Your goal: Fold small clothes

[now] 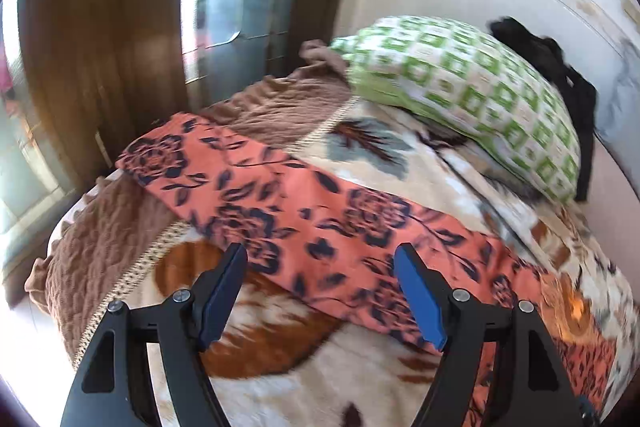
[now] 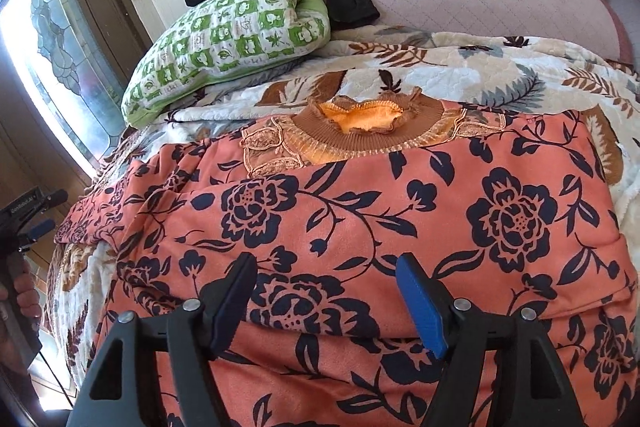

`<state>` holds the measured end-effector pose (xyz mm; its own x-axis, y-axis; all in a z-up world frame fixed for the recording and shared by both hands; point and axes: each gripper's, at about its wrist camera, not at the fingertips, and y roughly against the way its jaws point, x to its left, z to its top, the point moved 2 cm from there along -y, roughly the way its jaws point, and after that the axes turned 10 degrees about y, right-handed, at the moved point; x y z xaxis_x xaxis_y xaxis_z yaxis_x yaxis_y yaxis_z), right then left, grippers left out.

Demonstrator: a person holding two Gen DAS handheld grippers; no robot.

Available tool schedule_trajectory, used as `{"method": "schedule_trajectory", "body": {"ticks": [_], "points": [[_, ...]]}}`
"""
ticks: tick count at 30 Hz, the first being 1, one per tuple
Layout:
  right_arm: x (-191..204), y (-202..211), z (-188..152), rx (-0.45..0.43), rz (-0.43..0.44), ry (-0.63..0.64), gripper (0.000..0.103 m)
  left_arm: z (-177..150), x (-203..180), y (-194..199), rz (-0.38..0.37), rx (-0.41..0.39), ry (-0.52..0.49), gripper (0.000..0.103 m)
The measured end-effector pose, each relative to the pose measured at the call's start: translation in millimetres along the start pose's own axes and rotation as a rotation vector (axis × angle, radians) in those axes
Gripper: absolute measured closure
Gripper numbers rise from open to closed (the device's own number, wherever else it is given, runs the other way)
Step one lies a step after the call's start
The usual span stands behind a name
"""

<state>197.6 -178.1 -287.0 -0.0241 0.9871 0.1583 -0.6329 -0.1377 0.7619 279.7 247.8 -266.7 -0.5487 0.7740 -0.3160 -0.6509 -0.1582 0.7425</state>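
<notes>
Floral top [image 2: 360, 211] lies flat — left gripper [image 1: 320, 291] and right gripper [image 2: 328, 299] tilt downward above it, jaws apart, empty.

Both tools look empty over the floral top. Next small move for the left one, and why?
Probably lower the left tool onto the sleeve and pinch it near its far end, to fold it in over the body. The orange floral top lies flat on the blanket, collar away from the tools, that sleeve stretched out sideways. Both tools, right tool included, stand open, holding nothing.
</notes>
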Motion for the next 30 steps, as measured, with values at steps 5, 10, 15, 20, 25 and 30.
{"method": "schedule_trajectory", "body": {"ticks": [5,10,15,20,25,30], "points": [[-11.2,7.6,4.0,-0.022,0.011,-0.047,0.028,48.5,85.0,-35.5,0.057,0.052,0.199,0.028],[-15.2,13.1,6.2,-0.039,0.016,-0.056,0.028,61.4,122.7,-73.7,-0.047,0.214,0.33,0.055],[-17.8,13.7,7.7,-0.057,0.014,-0.062,0.028,69.0,126.4,-84.9,-0.079,0.205,0.372,0.056],[-26.2,17.6,7.1,-0.093,0.036,-0.105,0.028,81.5,128.3,-107.1,-0.098,0.218,0.431,0.085],[-31.7,27.7,11.0,-0.157,0.024,-0.103,0.028,83.7,108.6,-94.0,-0.068,0.16,0.369,0.097],[-47.2,37.0,15.0,-0.184,0.011,-0.152,0.028,74.1,10.1,-26.2,-0.137,0.066,0.072,0.098]]}}
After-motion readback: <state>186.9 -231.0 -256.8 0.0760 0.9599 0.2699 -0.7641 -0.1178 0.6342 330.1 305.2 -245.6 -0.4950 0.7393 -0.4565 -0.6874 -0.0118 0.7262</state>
